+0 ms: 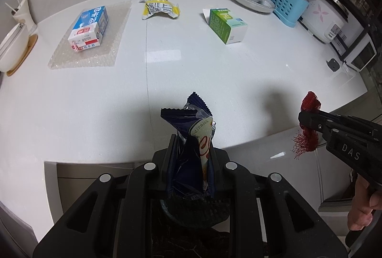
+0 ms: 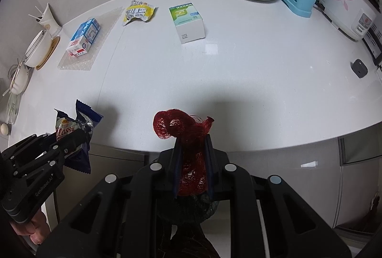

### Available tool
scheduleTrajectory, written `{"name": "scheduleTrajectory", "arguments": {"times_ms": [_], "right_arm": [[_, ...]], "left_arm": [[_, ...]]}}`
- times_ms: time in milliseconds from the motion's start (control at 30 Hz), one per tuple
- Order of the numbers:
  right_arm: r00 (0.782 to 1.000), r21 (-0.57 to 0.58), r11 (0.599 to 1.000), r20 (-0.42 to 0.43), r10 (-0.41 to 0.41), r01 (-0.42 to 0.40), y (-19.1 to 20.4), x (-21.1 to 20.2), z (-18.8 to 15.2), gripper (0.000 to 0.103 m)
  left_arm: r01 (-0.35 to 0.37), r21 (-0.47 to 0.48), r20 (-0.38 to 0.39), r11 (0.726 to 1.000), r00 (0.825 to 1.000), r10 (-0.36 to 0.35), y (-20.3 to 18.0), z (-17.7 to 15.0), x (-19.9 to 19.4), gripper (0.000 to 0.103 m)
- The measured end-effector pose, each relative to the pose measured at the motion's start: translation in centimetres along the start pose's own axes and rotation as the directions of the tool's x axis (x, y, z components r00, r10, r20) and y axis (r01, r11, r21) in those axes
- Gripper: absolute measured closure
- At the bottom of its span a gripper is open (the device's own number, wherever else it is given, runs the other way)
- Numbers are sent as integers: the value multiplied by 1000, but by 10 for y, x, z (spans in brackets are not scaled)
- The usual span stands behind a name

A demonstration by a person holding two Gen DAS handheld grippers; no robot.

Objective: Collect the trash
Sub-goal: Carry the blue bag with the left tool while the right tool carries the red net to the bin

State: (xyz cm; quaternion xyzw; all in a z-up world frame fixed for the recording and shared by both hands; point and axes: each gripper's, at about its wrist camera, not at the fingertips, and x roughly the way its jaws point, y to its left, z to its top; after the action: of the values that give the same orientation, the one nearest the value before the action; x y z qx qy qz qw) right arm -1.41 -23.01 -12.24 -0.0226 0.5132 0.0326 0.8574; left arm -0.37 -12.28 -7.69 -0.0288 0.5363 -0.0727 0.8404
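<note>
Near the counter's near edge, a cookie wrapper was clamped in the left gripper and a red net in the right gripper. Far back, a milk carton, yellow packet and green box were left lying.

left gripper: matte black, round silver screws, "GenRobot.AI" in white
right gripper: same black build, "DAS" lettering
</note>
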Motion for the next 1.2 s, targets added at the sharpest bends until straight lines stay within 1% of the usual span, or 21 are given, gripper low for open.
{"name": "scheduleTrajectory", "arguments": {"times_ms": [300,667,967,1200], "right_arm": [[1000,-26,1000,-1,14,-14,6,-3,-28,87],[1000,-48,999,0,22,-22,-1,-4,-61,87],[999,-49,998,-15,34,-35,-10,4,-81,87],[999,-63,997,-38,32,-35,-12,21,-95,87]], "left_arm": [[7,11,2,1000,1000,-7,-8,-24,-10,83],[13,-2,-12,1000,1000,-13,-7,-58,-14,83],[17,-11,-40,1000,999,-17,-7,-84,-2,83],[18,-12,-60,1000,998,-19,-5,-104,13,83]]}}
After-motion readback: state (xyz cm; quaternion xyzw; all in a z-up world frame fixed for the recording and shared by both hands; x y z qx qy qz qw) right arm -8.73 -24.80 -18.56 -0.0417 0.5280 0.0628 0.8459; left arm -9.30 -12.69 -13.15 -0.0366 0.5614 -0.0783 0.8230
